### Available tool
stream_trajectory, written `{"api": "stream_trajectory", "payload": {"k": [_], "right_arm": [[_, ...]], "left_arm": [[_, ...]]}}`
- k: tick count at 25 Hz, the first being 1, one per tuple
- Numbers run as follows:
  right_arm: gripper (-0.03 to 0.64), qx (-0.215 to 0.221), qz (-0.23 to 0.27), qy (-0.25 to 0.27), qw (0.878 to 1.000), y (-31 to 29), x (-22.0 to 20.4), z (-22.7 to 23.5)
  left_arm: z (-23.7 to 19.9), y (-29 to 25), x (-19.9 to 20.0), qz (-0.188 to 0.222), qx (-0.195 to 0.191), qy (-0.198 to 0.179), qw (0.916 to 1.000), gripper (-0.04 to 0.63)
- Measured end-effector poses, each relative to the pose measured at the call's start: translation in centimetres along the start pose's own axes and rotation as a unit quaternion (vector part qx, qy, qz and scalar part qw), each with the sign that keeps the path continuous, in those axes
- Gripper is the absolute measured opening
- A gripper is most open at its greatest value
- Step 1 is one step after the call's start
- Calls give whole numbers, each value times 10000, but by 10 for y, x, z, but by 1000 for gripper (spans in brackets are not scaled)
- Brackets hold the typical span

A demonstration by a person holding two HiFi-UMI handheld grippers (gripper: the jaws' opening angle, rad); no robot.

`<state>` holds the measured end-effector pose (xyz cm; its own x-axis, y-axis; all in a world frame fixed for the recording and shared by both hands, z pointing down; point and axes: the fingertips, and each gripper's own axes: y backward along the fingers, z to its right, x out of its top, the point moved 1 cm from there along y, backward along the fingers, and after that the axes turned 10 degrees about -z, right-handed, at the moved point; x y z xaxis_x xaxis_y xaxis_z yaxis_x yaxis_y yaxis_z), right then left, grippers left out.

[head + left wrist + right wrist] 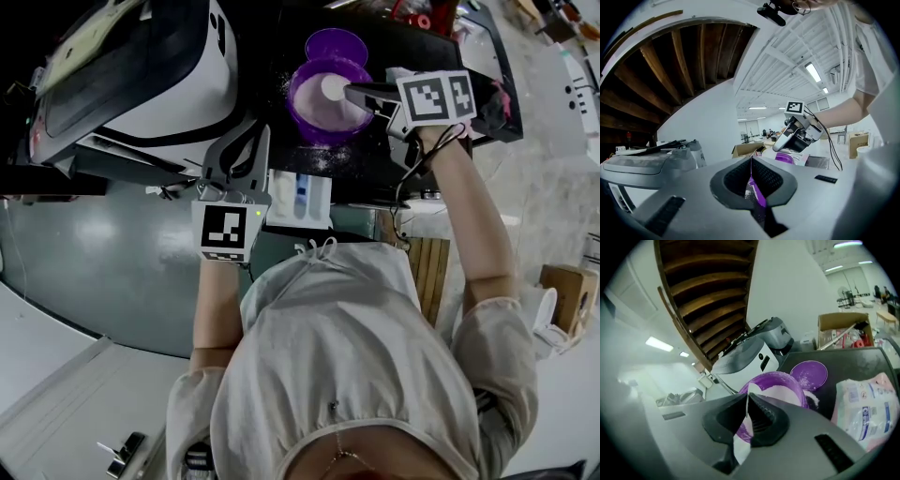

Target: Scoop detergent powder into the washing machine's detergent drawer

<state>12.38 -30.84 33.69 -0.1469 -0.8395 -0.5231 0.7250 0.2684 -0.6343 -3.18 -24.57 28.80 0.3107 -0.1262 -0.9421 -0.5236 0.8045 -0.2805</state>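
Observation:
A purple bowl (319, 117) of white detergent powder stands on the black top, with its purple lid (336, 45) just behind it. My right gripper (350, 91) reaches over the bowl from the right, shut on a white scoop (333, 87) that lies in the powder. In the right gripper view the scoop's handle (740, 446) runs between the closed jaws of the right gripper (748, 397), above the bowl (783, 385). The white detergent drawer (300, 199) stands pulled out below the bowl. My left gripper (248, 141) hovers left of the drawer. The left gripper (751, 164) is shut on a thin purple piece (758, 197) dusted with powder.
A white and black lidded appliance (141, 66) fills the top left. A pink and white detergent bag (867, 413) lies right of the bowl. Spilled powder speckles the black top (394, 47). The machine's grey front (103, 262) drops away on the left. A wooden crate (433, 272) stands on the right.

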Motion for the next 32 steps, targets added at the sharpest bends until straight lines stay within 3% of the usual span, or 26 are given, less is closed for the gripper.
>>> {"api": "stream_trajectory", "payload": {"k": [4, 10, 22, 32], "right_arm": [[14, 529, 490, -744, 9946, 8, -5, 2], [14, 1031, 967, -1815, 9732, 17, -23, -4], [14, 1649, 1599, -2200, 9481, 34, -66, -29], [14, 2010, 1690, -2446, 9334, 16, -116, -72]], "left_arm": [[4, -4, 5, 38, -45, -33, 10000, 23], [10, -6, 11, 101, -121, -65, 9999, 23], [28, 23, 2, 218, -426, -107, 9988, 23], [39, 69, -30, 83, -657, -63, 9978, 23]]}}
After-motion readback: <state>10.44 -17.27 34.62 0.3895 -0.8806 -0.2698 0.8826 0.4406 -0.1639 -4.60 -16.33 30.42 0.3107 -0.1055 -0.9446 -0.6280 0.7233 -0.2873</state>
